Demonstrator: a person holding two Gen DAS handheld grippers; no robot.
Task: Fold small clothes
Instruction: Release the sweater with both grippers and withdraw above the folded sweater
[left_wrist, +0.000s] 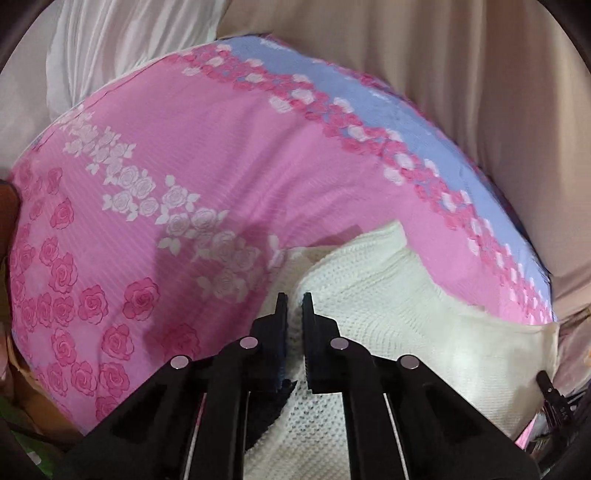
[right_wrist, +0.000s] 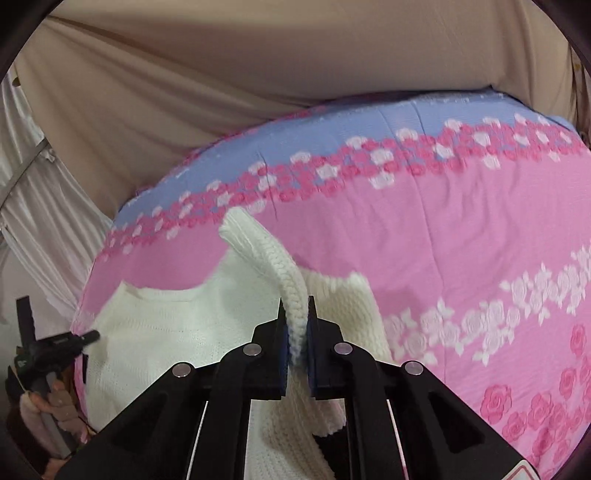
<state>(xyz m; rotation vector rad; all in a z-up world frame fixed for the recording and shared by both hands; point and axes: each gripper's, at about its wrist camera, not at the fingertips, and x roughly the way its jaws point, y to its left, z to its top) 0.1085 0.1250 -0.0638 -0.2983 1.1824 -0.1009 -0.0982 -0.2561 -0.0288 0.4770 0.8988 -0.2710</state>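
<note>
Beige drapes back a bed whose floral sheet (left_wrist: 207, 147) carries the cream knit garment (left_wrist: 388, 288), left tongs (left_wrist: 294, 306) and right tongs (right_wrist: 295, 310) each clamped on an edge, apparently to fold it.

- I see even, soft, fairly bright light in both views, with no glare.
- In the left wrist view a faint shadow (left_wrist: 207, 266) lies on the pink bedspread (left_wrist: 192, 147) near 8 o'clock of centre.
- Fisheye bending bows the bedspread's edges; dark corners ring each picture.
- Motion blur smears the rose border (left_wrist: 461, 206) toward 3 o'clock; the cream knit (right_wrist: 291, 295) looks fairly sharp.
</note>
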